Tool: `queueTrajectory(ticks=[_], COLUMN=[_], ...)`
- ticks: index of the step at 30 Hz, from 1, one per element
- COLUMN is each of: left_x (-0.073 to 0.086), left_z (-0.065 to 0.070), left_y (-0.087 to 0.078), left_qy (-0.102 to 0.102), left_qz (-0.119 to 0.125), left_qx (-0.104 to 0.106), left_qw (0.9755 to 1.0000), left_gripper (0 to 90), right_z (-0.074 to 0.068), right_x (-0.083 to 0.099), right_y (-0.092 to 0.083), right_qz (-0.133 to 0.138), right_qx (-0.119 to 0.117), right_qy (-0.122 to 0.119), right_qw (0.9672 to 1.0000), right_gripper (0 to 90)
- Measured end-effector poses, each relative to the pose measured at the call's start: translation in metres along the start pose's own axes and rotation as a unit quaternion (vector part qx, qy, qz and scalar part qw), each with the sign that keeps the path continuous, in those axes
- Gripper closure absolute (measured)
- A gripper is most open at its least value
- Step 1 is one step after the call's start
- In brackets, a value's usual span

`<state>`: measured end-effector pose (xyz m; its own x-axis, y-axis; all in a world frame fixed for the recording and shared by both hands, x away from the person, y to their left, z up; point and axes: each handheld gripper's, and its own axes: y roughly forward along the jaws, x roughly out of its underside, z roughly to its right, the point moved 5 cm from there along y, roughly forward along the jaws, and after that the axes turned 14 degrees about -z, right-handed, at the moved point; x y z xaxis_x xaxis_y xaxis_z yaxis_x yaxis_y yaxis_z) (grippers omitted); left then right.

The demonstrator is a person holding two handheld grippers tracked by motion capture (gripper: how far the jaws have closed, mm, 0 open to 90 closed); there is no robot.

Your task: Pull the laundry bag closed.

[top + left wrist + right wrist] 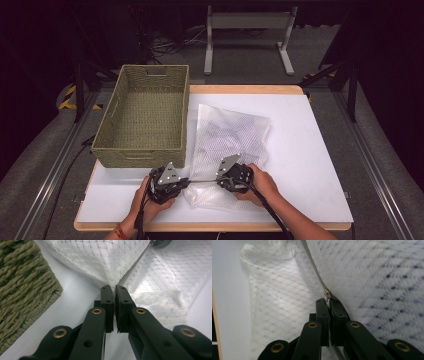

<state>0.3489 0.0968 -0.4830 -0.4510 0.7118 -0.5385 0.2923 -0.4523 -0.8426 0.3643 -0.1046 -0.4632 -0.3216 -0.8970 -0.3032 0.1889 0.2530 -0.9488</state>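
A white mesh laundry bag (230, 137) with purple-patterned cloth inside lies on the white table (300, 165). Its grey zipper (202, 180) runs taut along the near edge between my two grippers. My left gripper (186, 181) is shut on the bag's corner at the zipper's end; in the left gripper view the jaws pinch the mesh bag (107, 262) where the zipper (132, 271) begins. My right gripper (218, 180) is shut on the small metal zipper pull (327, 295), with the mesh bag (372, 277) spreading beyond its jaws.
A woven olive-green basket (145, 115) stands empty at the table's left, just beyond my left gripper, and its corner (22, 287) is close in the left gripper view. A grey metal stand (247, 35) sits on the floor behind the table.
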Motion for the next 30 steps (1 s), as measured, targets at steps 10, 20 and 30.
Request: queueTrajectory(ticks=[10,20,30], left_x=[-0.001,-0.001,0.001], left_z=[0.003,0.004,0.0], left_y=[0.002,0.004,0.003], left_qy=[0.007,0.015,0.011], left_qz=[-0.002,-0.006,-0.009], left_qx=[-0.001,-0.002,-0.006], left_qw=[1.0,0.9999,0.9999], left_gripper=[85.7,85.7,85.7], right_z=[0.002,0.004,0.012], right_x=[0.02,0.03,0.054], right_y=[-0.008,-0.014,-0.025], right_qz=[-0.009,-0.014,-0.017], right_qx=[0.005,0.009,0.013], right_qy=[0.009,0.009,0.029], right_qw=[0.9999,0.9998,0.9993], right_gripper=[87.1,87.1,87.2])
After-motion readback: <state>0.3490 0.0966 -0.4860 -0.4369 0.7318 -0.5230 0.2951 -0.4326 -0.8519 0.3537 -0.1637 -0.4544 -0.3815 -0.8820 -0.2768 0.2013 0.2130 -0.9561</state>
